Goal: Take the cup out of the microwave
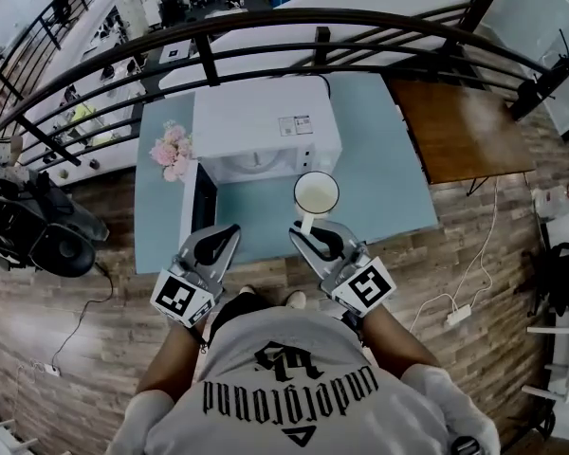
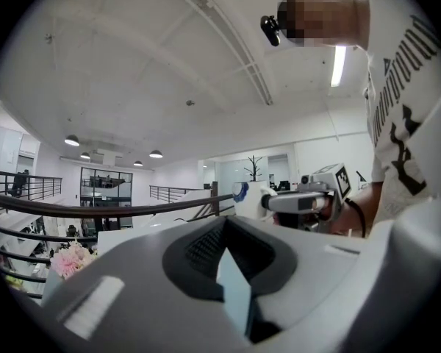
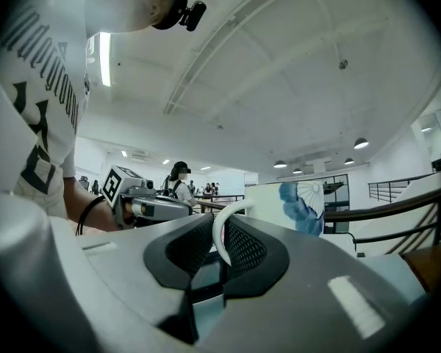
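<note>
A white cup [image 1: 316, 194] with a blue print hangs just in front of the open white microwave [image 1: 266, 121], above the light blue table [image 1: 379, 188]. My right gripper [image 1: 306, 227] is shut on the cup's handle, which shows as a white loop between the pads [image 3: 242, 248] in the right gripper view, with the cup body [image 3: 298, 201] beyond. My left gripper [image 1: 229, 230] hovers to the left of it, near the swung-open microwave door [image 1: 201, 202]. Its jaws stand together with nothing held.
Pink flowers [image 1: 172, 150] stand at the microwave's left side. A dark metal railing [image 1: 313, 27] curves behind the table. A brown wooden table [image 1: 460, 126] adjoins on the right. A white cable [image 1: 474, 282] lies on the wood floor.
</note>
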### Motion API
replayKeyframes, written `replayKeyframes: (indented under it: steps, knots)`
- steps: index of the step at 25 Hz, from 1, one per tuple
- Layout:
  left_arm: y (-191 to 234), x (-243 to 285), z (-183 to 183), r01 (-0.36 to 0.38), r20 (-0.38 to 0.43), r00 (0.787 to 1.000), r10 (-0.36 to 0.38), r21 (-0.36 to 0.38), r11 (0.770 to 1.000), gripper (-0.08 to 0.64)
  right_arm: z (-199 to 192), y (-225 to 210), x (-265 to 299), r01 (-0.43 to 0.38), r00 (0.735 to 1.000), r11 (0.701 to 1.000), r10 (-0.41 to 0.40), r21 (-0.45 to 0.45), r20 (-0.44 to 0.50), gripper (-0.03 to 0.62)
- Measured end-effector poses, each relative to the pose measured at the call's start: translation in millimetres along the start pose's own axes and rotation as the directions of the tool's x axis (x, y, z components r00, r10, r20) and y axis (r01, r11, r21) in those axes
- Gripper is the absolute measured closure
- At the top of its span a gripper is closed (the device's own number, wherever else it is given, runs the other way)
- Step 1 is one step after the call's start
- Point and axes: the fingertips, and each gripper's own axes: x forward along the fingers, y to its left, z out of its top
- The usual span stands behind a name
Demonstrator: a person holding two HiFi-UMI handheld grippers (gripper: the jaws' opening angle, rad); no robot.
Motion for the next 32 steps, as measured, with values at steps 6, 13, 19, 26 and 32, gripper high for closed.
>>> replayKeyframes:
  steps: [6,13,19,26,32]
  knots:
    - [16,-34,7,-0.029,0.022,0.999,0.028,0.01,1.0,0.511,10,16,4,0.031,0.999,0.999,-0.03,-0.014,0.019,0.545]
    - [24,-103,11,0.017,0.007,1.0,-0.017,0.008,1.0,0.511,19,61,20,0.083,0.996,0.997,-0.083,-0.004,0.033,0.545]
    - [22,-162,-2,0.075,0.007,0.997,-0.074,-0.037,0.997,0.511,19,118,39,0.108,0.994,0.994,-0.108,-0.012,0.03,0.545]
    - [21,-202,-14,0.135,0.017,0.991,-0.135,-0.051,0.99,0.51,15,162,42,0.171,0.985,0.985,-0.171,-0.015,0.026,0.543]
    - [10,-212,-20,0.144,0.017,0.99,-0.143,-0.065,0.987,0.51,14,176,21,0.203,0.979,0.979,-0.202,-0.016,0.022,0.543]
